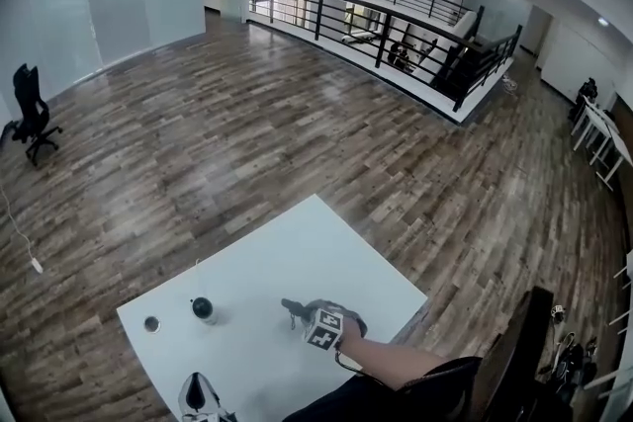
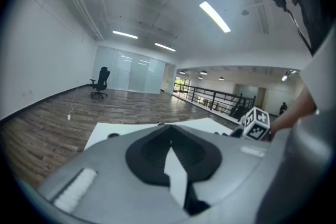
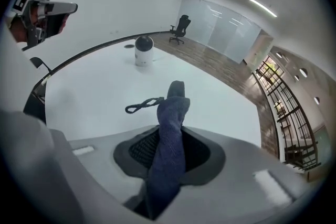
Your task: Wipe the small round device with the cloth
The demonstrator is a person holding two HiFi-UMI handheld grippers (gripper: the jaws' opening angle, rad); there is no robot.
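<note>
My right tongs [image 1: 295,311]: pinching the blue cloth [image 3: 169,150]. My left tongs [image 2: 170,141]: pressed together, empty. Small round device [image 3: 143,50]: upright on white table [image 1: 307,247].

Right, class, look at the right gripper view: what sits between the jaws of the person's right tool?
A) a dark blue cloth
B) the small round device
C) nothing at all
A: the dark blue cloth is pinched in the right tool, while the small round device stands apart on the white table.
</note>
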